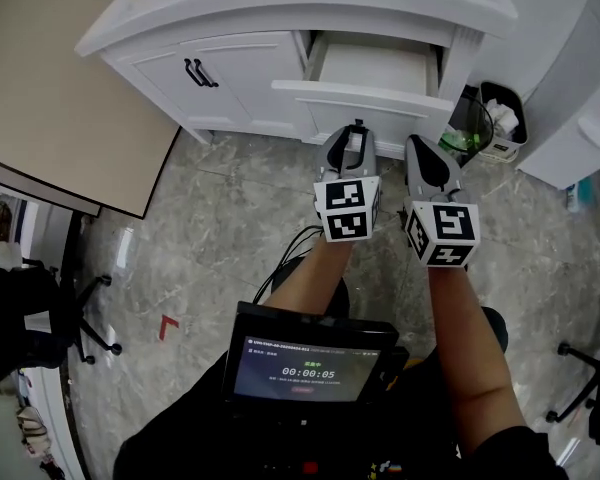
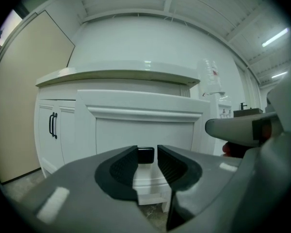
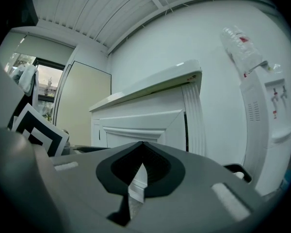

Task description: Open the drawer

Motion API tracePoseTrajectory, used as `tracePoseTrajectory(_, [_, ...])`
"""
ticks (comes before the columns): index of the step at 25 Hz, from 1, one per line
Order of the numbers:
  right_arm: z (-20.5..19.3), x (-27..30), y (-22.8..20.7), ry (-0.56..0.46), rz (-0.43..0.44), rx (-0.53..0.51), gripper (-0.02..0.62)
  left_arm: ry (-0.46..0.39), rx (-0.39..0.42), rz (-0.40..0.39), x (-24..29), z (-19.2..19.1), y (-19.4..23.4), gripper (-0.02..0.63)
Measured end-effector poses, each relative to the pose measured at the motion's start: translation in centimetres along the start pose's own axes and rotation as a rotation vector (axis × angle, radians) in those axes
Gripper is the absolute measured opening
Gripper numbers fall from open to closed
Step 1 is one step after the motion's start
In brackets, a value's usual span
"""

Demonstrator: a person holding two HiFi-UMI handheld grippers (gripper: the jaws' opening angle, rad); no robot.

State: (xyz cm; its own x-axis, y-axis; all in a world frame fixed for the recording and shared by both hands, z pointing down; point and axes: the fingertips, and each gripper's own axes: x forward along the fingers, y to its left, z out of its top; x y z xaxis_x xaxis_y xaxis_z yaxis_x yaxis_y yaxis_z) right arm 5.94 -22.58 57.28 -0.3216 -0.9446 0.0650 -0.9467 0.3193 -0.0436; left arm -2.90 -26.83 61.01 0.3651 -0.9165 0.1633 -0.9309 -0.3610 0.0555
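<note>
Left tongs [image 2: 146,152] clamp the drawer handle [image 2: 145,156]; right tongs [image 3: 142,147] closed, empty.

Out of cabinet [image 1: 230,8] juts drawer [image 1: 375,68]; doors [image 1: 205,73] to its left, bin [image 1: 502,118] right. Left gripper [image 1: 354,130] around handle [image 2: 145,155]; right gripper [image 1: 420,148] beside it.

Grey marbled floor tiles [image 1: 230,218] fill the middle of the head view, with a little red mark [image 1: 168,326] at lower left. There's a big beige panel [image 1: 60,88] upper left and a black office chair [image 1: 40,318] on the left edge. Upper right is a black bin [image 1: 502,118] with crumpled white paper inside. Bottom centre, a screen [image 1: 305,366] reads 00:00:05. Over in the right gripper view, right side: a white water dispenser [image 3: 269,125] with a bottle [image 3: 242,50] on top.
</note>
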Motion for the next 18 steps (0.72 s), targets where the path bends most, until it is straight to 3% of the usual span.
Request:
tracePoseTrajectory(3, [1.1,-0.6,0.4,0.052,-0.01,0.02,0.025,0.026,-0.006,-0.002,-1.1,1.8,-0.4,0.101])
tracePoseTrajectory(7, [5.6,-0.9,0.7,0.099,-0.027,0.038,0.025,0.027,0.011,0.018,-2.6,8.0,-0.1,0.042])
tracePoseTrajectory(9, [9.3,-1.1,1.1,0.113,-0.032,0.04,0.025,0.034,0.021,0.011,-3.5,11.8,-0.2,0.005])
tracePoseTrajectory(18, [30.2,-3.6,3.0,0.111,-0.056,0.019,0.025,0.006,0.007,-0.017,-9.0,33.2,-1.6,0.005])
